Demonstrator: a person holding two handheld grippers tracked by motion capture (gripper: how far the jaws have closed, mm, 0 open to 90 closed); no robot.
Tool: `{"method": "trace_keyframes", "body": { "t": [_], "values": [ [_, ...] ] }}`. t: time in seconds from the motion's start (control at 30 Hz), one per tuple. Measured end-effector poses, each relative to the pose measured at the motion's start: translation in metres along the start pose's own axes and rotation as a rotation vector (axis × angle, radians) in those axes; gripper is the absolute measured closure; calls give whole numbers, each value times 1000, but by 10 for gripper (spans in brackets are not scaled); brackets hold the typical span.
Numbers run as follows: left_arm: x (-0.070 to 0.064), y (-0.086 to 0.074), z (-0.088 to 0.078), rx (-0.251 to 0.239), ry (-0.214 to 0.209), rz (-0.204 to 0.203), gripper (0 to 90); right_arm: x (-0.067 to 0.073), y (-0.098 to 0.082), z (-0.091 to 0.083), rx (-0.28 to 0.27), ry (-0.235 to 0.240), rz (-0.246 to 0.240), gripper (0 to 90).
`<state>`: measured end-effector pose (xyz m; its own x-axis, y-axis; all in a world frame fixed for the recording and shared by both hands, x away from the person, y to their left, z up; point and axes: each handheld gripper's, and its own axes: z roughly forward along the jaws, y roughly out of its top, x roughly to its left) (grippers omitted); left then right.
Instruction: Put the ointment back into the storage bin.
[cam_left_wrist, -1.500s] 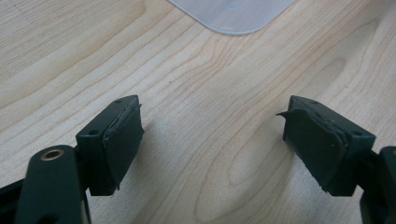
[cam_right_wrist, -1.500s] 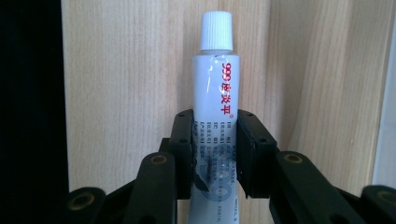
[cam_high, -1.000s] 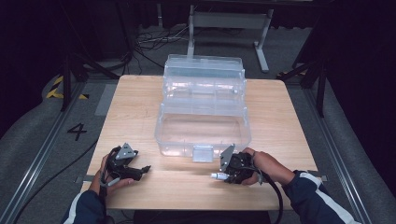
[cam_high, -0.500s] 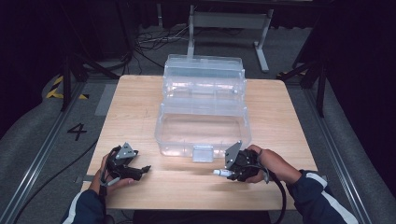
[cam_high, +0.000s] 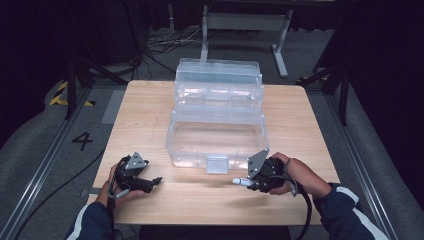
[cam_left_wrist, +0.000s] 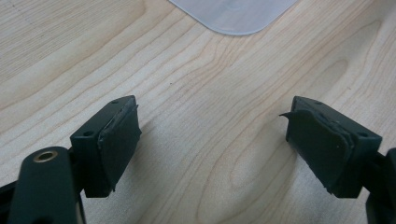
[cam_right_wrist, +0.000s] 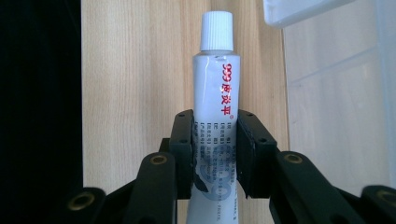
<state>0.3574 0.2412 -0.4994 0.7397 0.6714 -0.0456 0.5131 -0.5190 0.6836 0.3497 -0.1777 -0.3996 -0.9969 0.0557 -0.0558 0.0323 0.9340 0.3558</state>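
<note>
Tube (cam_right_wrist: 215, 107) in right claw (cam_right_wrist: 215, 154), beside clear box (cam_high: 216, 135).

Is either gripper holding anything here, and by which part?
The right gripper grips a white tube across its lower body, cap pointing away from the jaws. The left gripper is open over bare table, holding nothing.

This is looking like a lab set up for recording: a pale square wooden table (cam_high: 150, 120) is standing on grey carpeted floor (cam_high: 40, 145) between metal floor rails (cam_high: 50, 150). Well beyond the grippers, black cables (cam_high: 160, 42) are trailing under a grey metal stand (cam_high: 245, 22), with black curtains (cam_high: 390, 75) hanging around.
</note>
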Motion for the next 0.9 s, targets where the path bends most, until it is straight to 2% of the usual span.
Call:
{"method": "trace_keyframes", "body": {
  "t": [0.33,0.4,0.5,0.57,0.9],
  "values": [
    [0,0,0,1,1,1,175,-3,3,-18,-25,-36,-1,705],
    [0,0,0,1,1,1,174,-5,5,-30,-36,-54,3,705],
    [0,0,0,1,1,1,175,-7,7,-37,-40,-59,2,705],
    [0,0,0,0,1,1,175,-10,11,-45,-39,-83,-7,705],
    [0,0,0,1,1,1,175,-29,28,-76,-40,-135,-9,705]
  ]
}}
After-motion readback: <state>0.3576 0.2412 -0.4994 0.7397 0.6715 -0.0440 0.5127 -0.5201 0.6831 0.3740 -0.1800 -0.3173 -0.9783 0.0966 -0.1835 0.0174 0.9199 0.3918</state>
